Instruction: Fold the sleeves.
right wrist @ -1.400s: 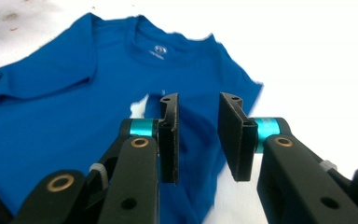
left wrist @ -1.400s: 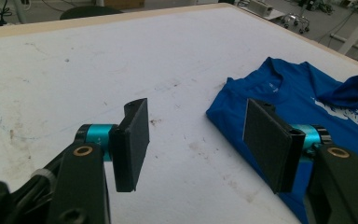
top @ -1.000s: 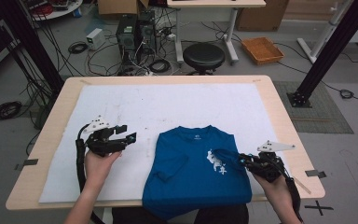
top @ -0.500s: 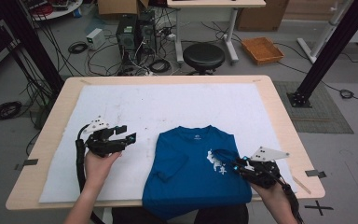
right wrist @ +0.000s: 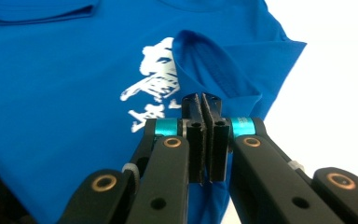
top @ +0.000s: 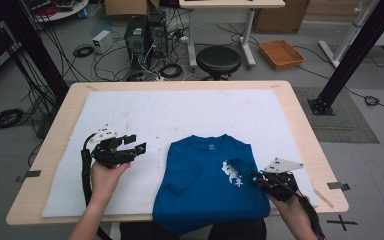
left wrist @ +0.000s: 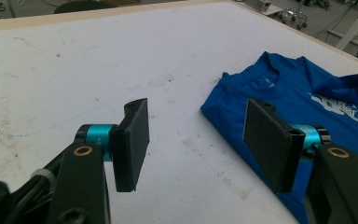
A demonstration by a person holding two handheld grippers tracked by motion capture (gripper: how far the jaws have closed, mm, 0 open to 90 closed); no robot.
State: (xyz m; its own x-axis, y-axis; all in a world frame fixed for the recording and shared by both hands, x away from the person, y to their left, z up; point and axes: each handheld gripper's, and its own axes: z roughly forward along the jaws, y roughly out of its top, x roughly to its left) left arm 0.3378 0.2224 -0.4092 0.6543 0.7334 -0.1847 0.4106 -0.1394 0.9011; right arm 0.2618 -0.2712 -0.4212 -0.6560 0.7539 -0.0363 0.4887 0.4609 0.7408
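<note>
Folding work looks partly done, going by how the cloth lies. Starting at the table's nine o'clock side, the left gripper [top: 130,145] hovers over the bare white sheet covering the wooden table [top: 55,135], its jaws spread wide with nothing between them; in the left gripper view the black rubber-faced pads [left wrist: 135,140] stand well apart, pointing toward the shirt's near edge. Toward six o'clock lies the blue short-sleeved cotton T-shirt with a white printed emblem [top: 205,185], flat on the sheet, collar toward twelve o'clock and hem hanging over the table's near edge. Its left sleeve appears already folded inward across the body. At about four o'clock the right gripper [top: 258,177] rests over the shirt's right side, and its jaws are pressed together. In the right gripper view they meet just below the rumpled right sleeve [right wrist: 214,70], but whether any cloth is pinched between them I cannot tell.

My reading is that one sleeve is in, the other is half turned, and the lengthwise folds remain.

For containers, an orange shallow tray [top: 281,53] sits on the floor beyond the table at one o'clock; its contents are too small to make out.
</note>
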